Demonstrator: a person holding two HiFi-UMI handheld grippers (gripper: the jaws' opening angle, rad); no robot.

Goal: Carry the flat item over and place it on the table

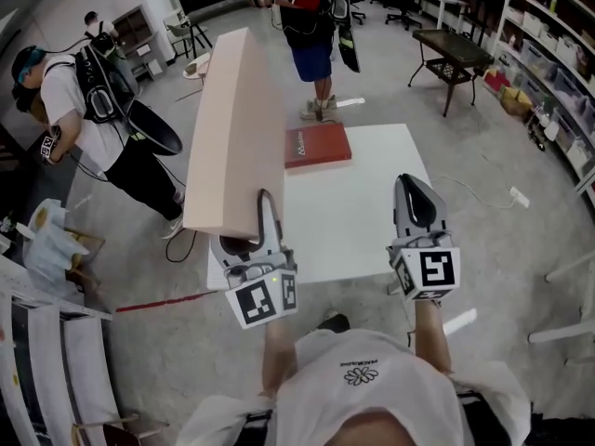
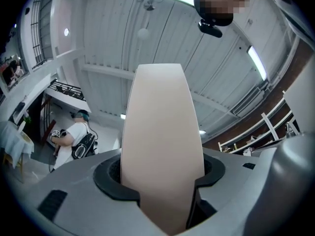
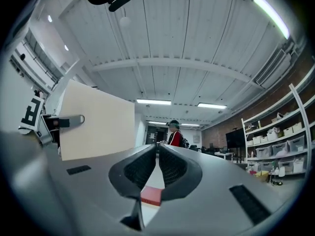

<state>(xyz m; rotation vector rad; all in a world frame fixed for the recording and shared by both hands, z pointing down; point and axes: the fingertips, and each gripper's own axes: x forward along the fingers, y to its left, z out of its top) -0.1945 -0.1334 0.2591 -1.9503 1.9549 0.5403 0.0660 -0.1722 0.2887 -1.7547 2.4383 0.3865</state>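
Observation:
A big, pale beige flat board (image 1: pixel 237 137) stands on edge, tilted up and away from me. My left gripper (image 1: pixel 253 235) is shut on its near lower end. In the left gripper view the board (image 2: pixel 162 132) fills the space between the jaws of that gripper (image 2: pixel 162 173) and points at the ceiling. My right gripper (image 1: pixel 415 186) hovers over the near right part of the white table (image 1: pixel 372 221), shut and empty. The right gripper view shows its jaws together (image 3: pixel 158 166), with the board (image 3: pixel 98 124) off to the left.
A flat red item (image 1: pixel 316 145) lies at the table's far edge, also seen as a red patch (image 3: pixel 151 195) below the right jaws. A person in white (image 1: pixel 88 110) stands at the left, another in red (image 1: pixel 311 26) beyond the table. A black side table (image 1: pixel 451 49) and shelves (image 1: pixel 558 54) are at the right.

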